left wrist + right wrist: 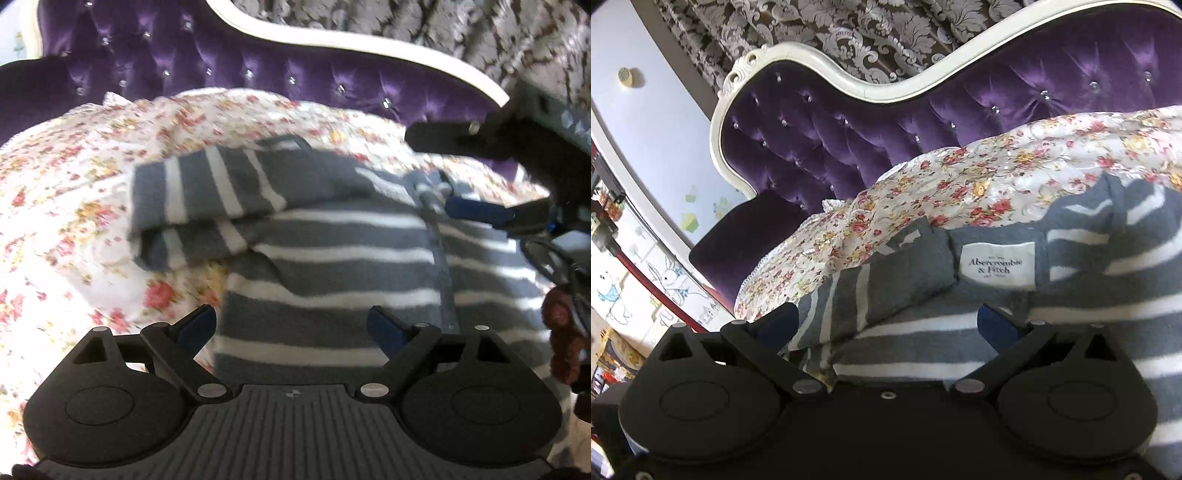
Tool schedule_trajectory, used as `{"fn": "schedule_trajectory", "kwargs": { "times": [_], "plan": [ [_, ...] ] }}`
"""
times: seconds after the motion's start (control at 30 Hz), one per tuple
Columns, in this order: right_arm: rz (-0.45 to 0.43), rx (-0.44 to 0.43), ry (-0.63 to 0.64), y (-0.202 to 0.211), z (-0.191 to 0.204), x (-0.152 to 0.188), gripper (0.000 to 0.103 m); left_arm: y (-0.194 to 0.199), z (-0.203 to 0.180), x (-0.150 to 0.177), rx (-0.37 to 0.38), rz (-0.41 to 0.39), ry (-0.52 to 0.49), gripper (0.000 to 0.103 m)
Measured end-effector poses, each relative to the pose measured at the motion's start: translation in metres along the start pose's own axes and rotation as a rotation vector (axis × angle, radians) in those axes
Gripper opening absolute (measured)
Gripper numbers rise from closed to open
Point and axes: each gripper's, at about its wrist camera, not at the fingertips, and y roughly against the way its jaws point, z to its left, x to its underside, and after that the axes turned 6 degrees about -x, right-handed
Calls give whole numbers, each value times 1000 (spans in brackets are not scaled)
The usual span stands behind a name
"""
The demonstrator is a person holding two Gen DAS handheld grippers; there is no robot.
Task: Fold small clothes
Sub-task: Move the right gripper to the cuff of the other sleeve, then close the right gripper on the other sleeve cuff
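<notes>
- The striped sweater (332, 251) lies on the bed (74, 192), over the flowered sheet, in front of the purple headboard (221, 62).
- Its long axis appears to run from the left hand-held gripper (291, 328) away toward the headboard, collar end far; the neck label (997, 264) faces up.
- One sleeve (207, 192) is already folded across the chest, pointing left.
- The left hand-held gripper is released, spread over the hem.
- The right hand-held gripper (886, 325) is also released, grasping nothing.
- For a clean fold, each should likely pinch one hem corner, keeping the stripes level.
</notes>
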Motion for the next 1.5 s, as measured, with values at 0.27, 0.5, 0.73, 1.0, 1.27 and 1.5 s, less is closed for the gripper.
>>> {"fn": "schedule_trajectory", "kwargs": {
  "times": [0.27,0.5,0.73,1.0,1.27,1.5],
  "plan": [
    [82,75,-44,-22,-4,-14,102,4,23,-15,-36,14,72,89],
    [110,141,-78,-32,-10,-13,100,8,40,-24,-62,6,90,89],
    [109,130,-138,-34,-17,-18,82,14,72,-38,-78,-2,192,89],
    [117,87,-159,-52,-21,-16,78,10,90,-42,-101,19,248,89],
    [108,71,-142,-83,-19,-21,71,7,81,-40,-83,36,207,89],
    [100,87,-120,-98,-21,-23,53,3,78,-39,-79,54,201,89]
  ]
}}
